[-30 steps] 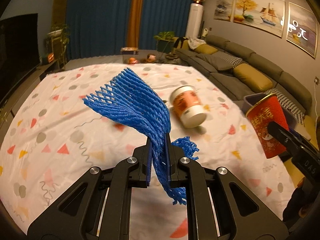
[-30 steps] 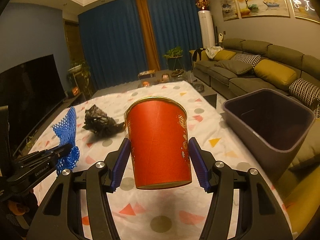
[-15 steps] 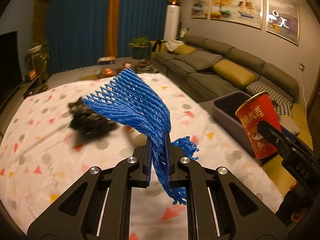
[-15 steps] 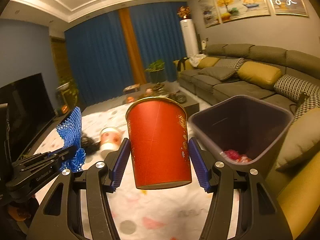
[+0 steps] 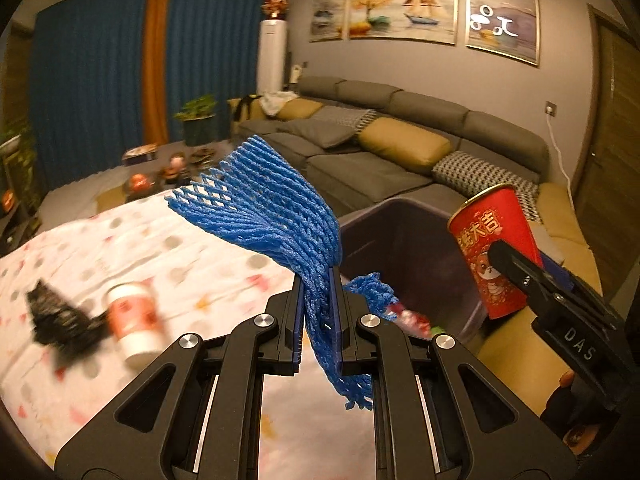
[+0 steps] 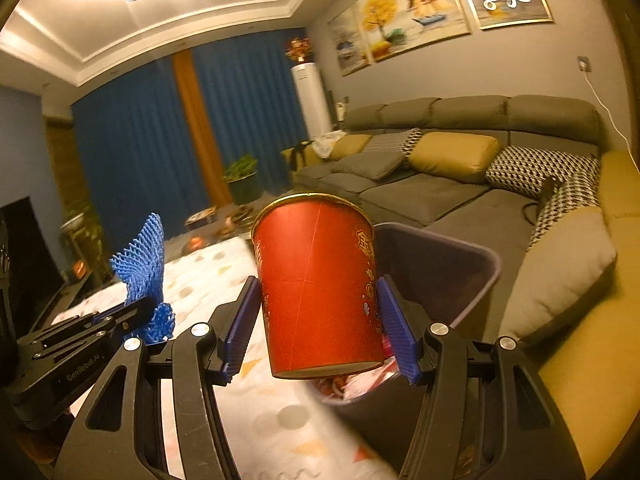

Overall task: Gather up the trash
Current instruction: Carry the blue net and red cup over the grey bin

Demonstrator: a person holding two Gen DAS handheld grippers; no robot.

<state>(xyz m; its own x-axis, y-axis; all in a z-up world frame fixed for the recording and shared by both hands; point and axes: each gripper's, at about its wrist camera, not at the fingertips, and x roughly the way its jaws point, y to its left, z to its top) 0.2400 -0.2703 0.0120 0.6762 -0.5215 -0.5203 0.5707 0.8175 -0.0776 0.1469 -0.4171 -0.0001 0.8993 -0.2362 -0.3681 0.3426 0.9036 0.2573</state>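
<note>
Blue foam fruit net is pinched mid-length in the left hand-held gripper, pads together on it, fanned end sticking up and far, frayed tail hanging down on the near side. Looks very light, soft and squashy; mesh gives under the pads, so the mid-band pinch is the sensible hold. It could snag on the pads at release rather than drop clean.

Red paper cup sits upright between the right hand-held gripper pads, clamped on both side walls around mid-height, gold rim up. Judged light and thin-walled, crushes if squeezed hard; smooth printed wall may slip, so a side grip below the rim suits it.

Both items are held in the air near the dark trash bin, which stands at the right edge of the tabletop, beside the sofa. The cup appears over or just beside the near rim; exact overlap not clear. Some wrappers already lie in the bin bottom.

Left on the patterned cloth: a white-and-orange cup on its side, touching or just beside a crumpled black bag, both blurred.
</note>
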